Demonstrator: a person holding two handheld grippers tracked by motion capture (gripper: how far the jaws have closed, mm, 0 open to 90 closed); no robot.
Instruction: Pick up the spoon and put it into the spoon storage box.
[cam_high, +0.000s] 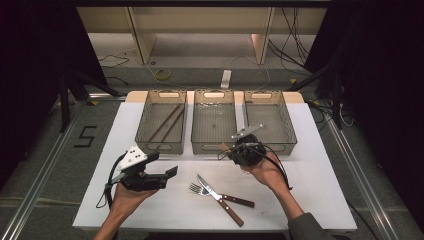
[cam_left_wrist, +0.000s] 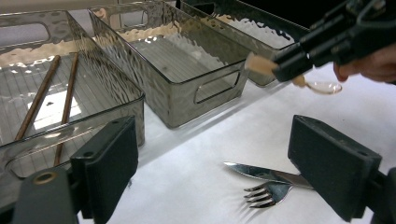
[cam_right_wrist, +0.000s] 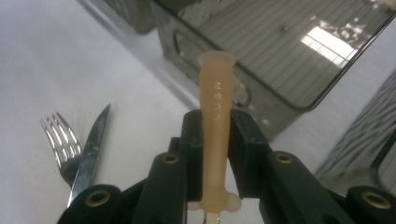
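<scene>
Clamped in the right gripper is a beige-handled spoon embossed "LUSN", while the left gripper is held agape above the tabletop.

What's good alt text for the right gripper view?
The right gripper is shut on a pale beige spoon handle pointing toward a clear bin. A fork and knife lie together on the white table at left.
</scene>
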